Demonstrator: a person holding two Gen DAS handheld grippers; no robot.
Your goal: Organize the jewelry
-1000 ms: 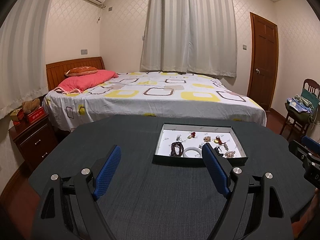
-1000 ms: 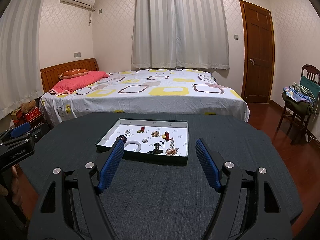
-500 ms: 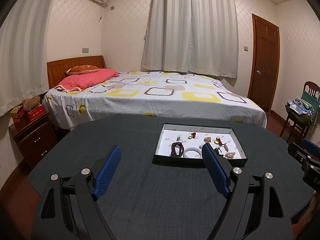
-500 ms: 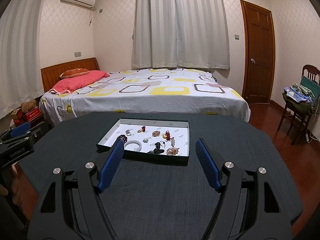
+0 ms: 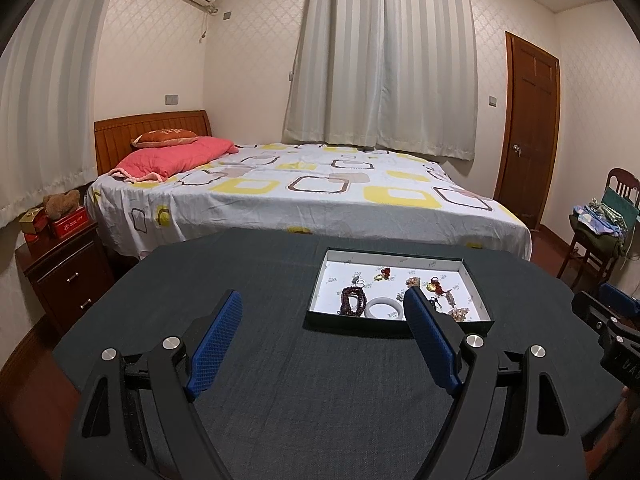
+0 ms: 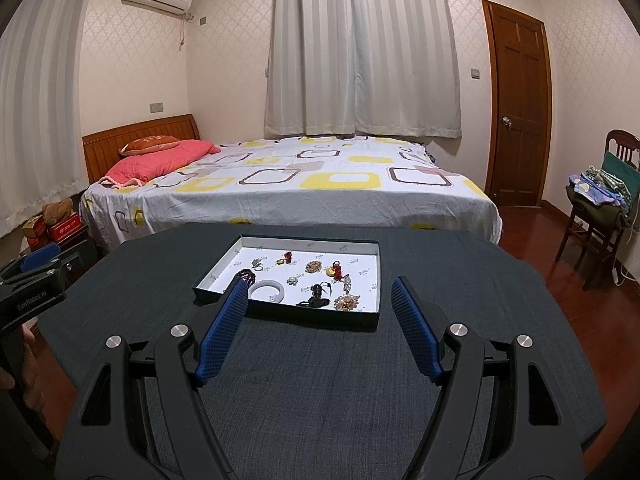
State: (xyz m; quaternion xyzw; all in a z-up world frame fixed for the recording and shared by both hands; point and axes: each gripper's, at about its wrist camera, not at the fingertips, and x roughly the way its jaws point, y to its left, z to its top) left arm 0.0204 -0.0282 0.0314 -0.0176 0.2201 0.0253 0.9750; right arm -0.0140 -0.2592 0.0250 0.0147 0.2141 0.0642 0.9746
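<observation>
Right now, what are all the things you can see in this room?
tray: one, dark rim, white inside, on the table
jewelry: about ten small pieces, all inside the tray
bangle: one, white, near front left of the tray
bead bracelet: one, dark red, beside the bangle
table: one, dark grey cloth top
bed: one, white sheet with yellow squares, behind the table
pillow: one, pink, at the headboard
curtain: one, pale, behind the bed
door: one, brown, right wall
chair: one, wooden, piled with clothes, far right
nightstand: one, brown, left of the bed
left claw: one, black with blue pads, open, empty
right claw: one, same colours, open, empty
</observation>
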